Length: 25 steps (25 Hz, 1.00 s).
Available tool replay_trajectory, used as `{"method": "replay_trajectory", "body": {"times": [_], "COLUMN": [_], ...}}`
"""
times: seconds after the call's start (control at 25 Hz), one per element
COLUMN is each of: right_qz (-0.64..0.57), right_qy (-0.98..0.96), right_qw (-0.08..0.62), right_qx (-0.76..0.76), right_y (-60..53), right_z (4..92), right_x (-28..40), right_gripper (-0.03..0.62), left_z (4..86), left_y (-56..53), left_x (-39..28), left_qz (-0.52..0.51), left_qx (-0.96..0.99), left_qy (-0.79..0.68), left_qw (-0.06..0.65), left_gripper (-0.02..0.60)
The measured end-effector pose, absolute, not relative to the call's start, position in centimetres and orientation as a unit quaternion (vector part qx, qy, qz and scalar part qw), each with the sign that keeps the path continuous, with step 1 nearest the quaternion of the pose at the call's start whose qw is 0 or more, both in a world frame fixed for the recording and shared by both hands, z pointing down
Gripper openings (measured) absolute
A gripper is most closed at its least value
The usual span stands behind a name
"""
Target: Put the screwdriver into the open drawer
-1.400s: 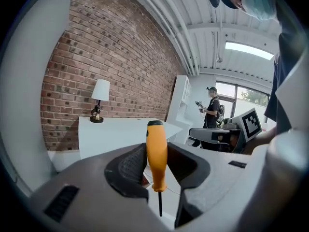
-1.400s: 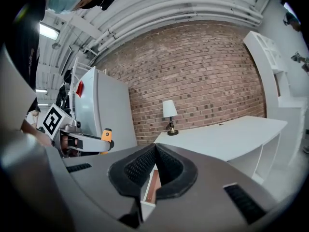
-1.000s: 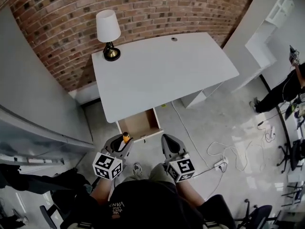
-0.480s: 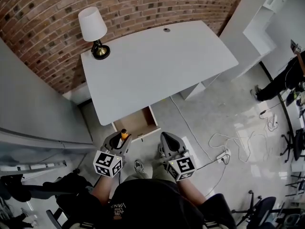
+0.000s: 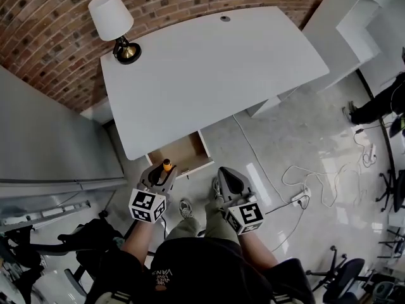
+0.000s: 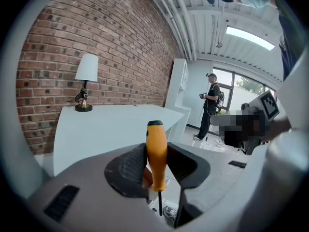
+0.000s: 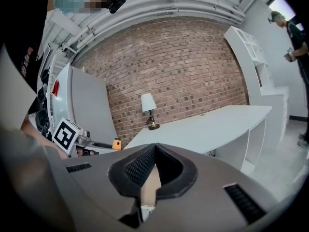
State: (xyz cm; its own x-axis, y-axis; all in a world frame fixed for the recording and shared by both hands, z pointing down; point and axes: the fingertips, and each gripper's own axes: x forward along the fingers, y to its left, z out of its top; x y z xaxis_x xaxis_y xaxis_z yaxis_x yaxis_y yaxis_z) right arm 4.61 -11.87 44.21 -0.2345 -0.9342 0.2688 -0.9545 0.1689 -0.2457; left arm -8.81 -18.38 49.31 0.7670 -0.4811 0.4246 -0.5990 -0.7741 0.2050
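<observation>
The screwdriver (image 6: 156,153) has an orange handle with a black cap and a thin dark shaft that points down. My left gripper (image 6: 155,164) is shut on its handle and holds it upright. In the head view the left gripper (image 5: 161,171) hangs just in front of the open drawer (image 5: 181,156), with the screwdriver (image 5: 166,165) at the drawer's near left corner. The drawer is a light wooden box pulled out from under the white desk (image 5: 215,68). My right gripper (image 5: 226,181) is shut with nothing in it, to the right of the drawer over the floor. Its jaws (image 7: 152,167) meet at the tips.
A lamp (image 5: 114,25) with a white shade stands at the desk's far left corner before a brick wall. White cables (image 5: 310,189) lie on the grey floor to the right. A person (image 5: 380,103) stands at the far right by a white shelf unit (image 6: 175,93).
The head view has drifted, so the desk and drawer sit higher and further left. The left gripper with the screwdriver has come closer to the drawer's front edge. Both grippers stay shut.
</observation>
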Motion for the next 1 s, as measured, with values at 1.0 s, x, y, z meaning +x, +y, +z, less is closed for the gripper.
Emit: {"method": "replay_trajectory", "body": {"times": [1.0], "right_qz": [0.256], "right_qy": [-0.76], "right_qw": [0.019], "right_qx": [0.597], "right_y": [-14.4], "right_z": [58.7], "right_x": [6.0], "right_gripper": [-0.005], "left_z": [69.2], "left_y": [-21.8], "left_x": [-3.1], "left_qz": [0.301], "left_qx": [0.908], "left_qy": [-0.244], "left_qw": [0.162], "left_gripper": [0.129]}}
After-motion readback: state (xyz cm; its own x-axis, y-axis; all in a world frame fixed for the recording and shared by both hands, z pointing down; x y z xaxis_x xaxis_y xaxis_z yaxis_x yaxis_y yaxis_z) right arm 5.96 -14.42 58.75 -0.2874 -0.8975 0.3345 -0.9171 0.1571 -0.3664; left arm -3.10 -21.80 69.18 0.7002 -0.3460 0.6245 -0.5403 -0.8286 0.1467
